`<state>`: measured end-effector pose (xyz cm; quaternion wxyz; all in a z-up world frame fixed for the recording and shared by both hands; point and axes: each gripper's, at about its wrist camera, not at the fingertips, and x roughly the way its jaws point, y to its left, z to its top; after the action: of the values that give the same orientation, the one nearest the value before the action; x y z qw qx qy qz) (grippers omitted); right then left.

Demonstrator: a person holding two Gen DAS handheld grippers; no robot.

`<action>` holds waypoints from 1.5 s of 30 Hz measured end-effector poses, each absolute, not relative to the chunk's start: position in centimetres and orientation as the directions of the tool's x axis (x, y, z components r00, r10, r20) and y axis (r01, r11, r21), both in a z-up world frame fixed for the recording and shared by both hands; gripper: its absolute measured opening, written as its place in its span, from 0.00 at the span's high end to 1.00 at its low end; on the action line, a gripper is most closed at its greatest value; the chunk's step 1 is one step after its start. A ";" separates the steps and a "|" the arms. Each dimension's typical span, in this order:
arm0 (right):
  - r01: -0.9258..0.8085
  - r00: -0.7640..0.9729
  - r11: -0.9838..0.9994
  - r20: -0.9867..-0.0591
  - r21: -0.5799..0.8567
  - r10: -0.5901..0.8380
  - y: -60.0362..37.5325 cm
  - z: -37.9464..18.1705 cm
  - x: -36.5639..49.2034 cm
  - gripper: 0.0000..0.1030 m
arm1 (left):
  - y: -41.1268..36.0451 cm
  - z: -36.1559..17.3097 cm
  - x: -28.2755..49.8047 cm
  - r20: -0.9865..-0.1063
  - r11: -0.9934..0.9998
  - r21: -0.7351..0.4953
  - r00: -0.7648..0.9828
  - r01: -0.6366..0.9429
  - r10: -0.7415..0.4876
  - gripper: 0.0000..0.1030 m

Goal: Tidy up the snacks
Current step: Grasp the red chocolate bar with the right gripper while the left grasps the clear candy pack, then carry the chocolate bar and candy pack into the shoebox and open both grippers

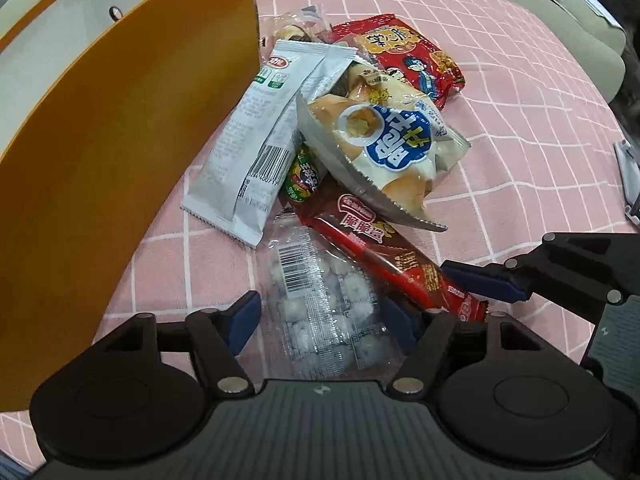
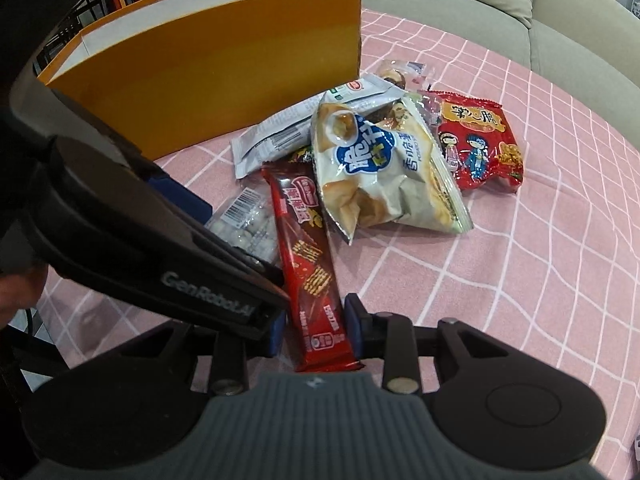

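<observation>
A pile of snacks lies on the pink checked cloth beside an orange box [image 1: 100,152]. My left gripper [image 1: 326,322] is open, its blue pads on either side of a clear bag of white candies [image 1: 328,304]. My right gripper [image 2: 316,330] has its pads against the near end of a red wafer bar [image 2: 308,264]; it also shows in the left wrist view [image 1: 384,256]. Behind lie a white chips bag [image 2: 376,168], a grey packet [image 1: 256,136] and a red snack bag [image 2: 476,144].
The orange box [image 2: 208,80] stands open-topped at the left of the pile. A beige sofa [image 2: 520,12] runs behind the table. A small green-and-red packet [image 1: 304,176] is tucked under the chips bag. Pink cloth [image 2: 520,280] spreads to the right.
</observation>
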<state>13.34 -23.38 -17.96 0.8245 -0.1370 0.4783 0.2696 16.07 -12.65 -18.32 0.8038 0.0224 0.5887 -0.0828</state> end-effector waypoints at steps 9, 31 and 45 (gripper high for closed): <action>-0.549 0.384 0.834 -0.872 0.049 0.304 -23.7 -17.8 12.8 0.73 | -10.3 -18.1 15.7 -0.967 0.983 -0.053 0.236 0.174 -0.094 0.34; -0.543 0.394 0.837 -0.863 0.059 0.317 -22.4 -17.9 13.3 0.80 | -9.6 -18.0 14.8 -0.947 0.985 -0.055 0.303 0.162 -0.103 0.40; -0.383 0.400 0.896 -0.833 0.226 0.382 -23.1 -15.1 11.6 0.81 | -6.5 -14.3 11.2 -0.900 0.982 -0.155 0.395 0.107 -0.186 0.40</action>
<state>11.64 -23.06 -15.11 0.8368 -0.0007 0.4976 0.2284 11.24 -6.53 -14.30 0.8344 -0.0361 0.5430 -0.0877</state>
